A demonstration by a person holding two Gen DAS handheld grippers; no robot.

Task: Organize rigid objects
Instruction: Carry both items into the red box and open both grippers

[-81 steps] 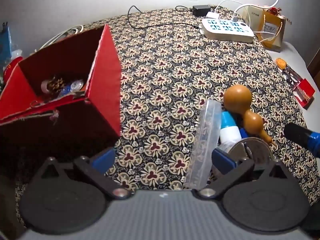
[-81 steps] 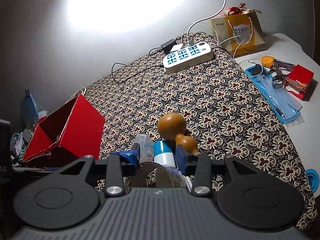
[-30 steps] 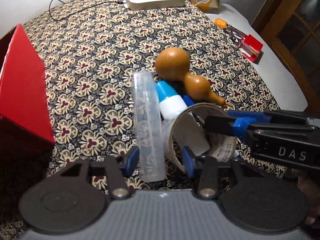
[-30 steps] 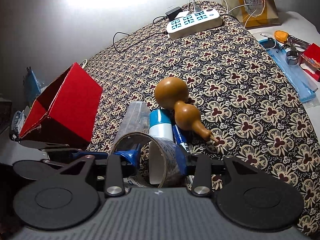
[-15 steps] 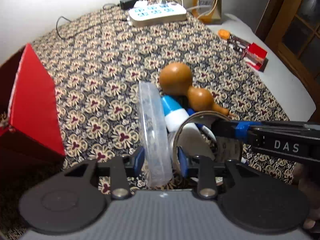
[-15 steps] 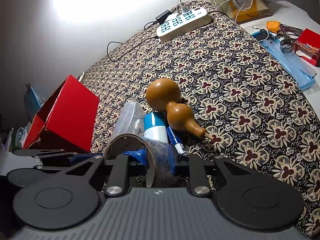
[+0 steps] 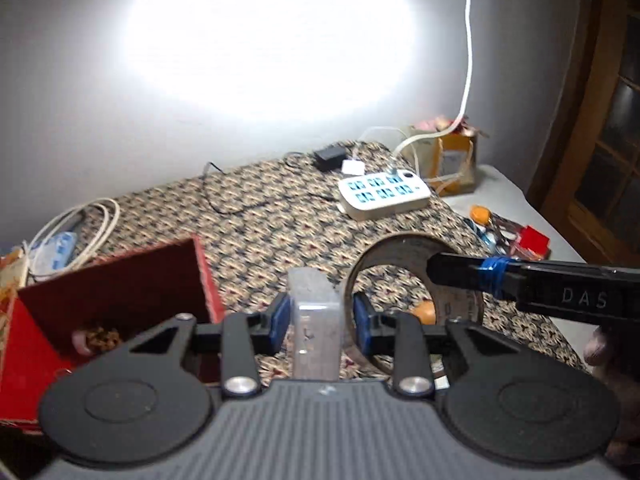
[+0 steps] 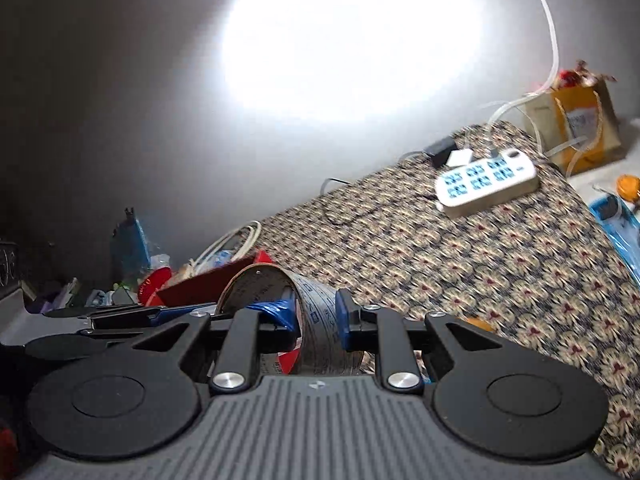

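Observation:
My left gripper (image 7: 318,318) grips a clear plastic case (image 7: 314,292) between its blue pads, held up off the patterned cloth; its jaws are still closing on the case. My right gripper (image 8: 318,314) is shut on the wall of a grey tape roll (image 8: 256,280), also lifted. In the left wrist view the tape roll (image 7: 400,240) hangs just right of the case, pinched by the right gripper's fingers (image 7: 460,274). The open red box (image 7: 120,280) lies at lower left with small items inside. A bit of the brown gourd (image 7: 425,312) shows through the roll.
A white power strip (image 7: 384,196) and a yellow gift bag (image 7: 456,160) sit at the back of the cloth. A coiled white cable (image 7: 80,220) lies behind the red box. A small red box (image 7: 534,242) and a blue tray (image 8: 616,220) lie at the right.
The right gripper has shut on the tape roll's wall. Both grippers have lifted, with case and roll, and tilted upward, leaving gourd and bottle on the cloth; the red box's opening has come into view.

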